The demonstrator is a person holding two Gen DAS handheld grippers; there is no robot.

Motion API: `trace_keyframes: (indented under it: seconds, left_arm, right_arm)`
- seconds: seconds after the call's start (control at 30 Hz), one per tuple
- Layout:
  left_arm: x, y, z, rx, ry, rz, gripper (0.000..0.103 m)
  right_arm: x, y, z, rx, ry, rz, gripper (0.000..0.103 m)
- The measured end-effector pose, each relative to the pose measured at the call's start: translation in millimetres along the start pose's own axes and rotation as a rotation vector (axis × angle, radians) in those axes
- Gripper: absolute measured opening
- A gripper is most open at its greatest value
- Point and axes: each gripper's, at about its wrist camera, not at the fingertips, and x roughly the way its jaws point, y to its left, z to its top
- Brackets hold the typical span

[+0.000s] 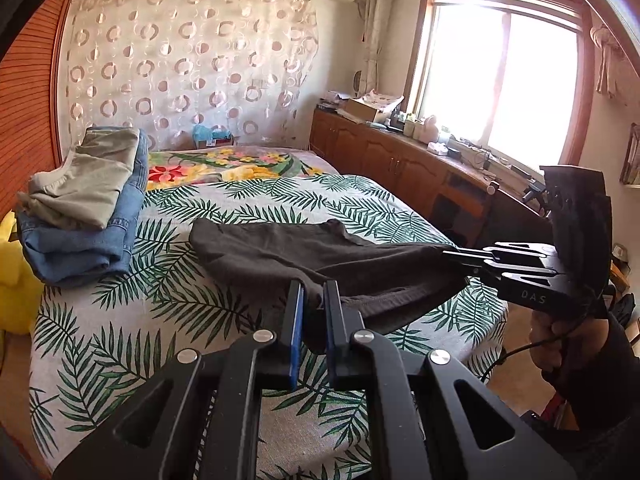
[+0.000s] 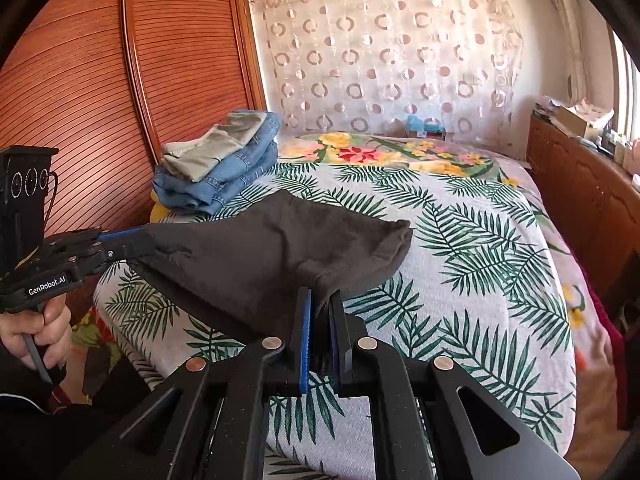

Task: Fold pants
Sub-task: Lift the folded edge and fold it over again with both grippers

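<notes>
The fold looks mid-way: the dark brown pants [image 1: 320, 264] are lifted by one edge above the near end of the leaf-print bed [image 1: 120, 320], their far part still resting on it. The left tool [image 1: 314, 300] is clamped narrowly on a bunched corner of the cloth, and the right tool [image 2: 322, 304] pinches the other corner the same way — fabric fills both gaps. Next, I judge, both corners should be carried forward together and laid over the far edge, keeping the cloth taut. A stack of folded jeans [image 2: 224, 176] sits near the wardrobe [image 2: 100, 100].
</notes>
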Motion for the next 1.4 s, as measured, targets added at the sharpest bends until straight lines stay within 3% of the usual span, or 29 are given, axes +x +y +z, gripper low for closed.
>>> trace_keyframes:
  seconds: [0.3, 0.87, 1.4]
  left_arm:
    - [14.4, 6.2, 14.6, 0.008, 0.000, 0.001, 0.010]
    - [87.2, 40.2, 34.5, -0.035, 0.067, 0.030, 0.010]
    - [111.3, 63.9, 59.7, -0.049, 0.068, 0.060, 0.010]
  right_arm:
    - [1.1, -5.2, 6.4, -0.003, -0.019, -0.001, 0.007]
    - [81.7, -28.5, 46.6, 0.007, 0.036, -0.014, 0.007]
    - [126.6, -45.9, 70.0, 0.011, 0.065, 0.009, 0.007]
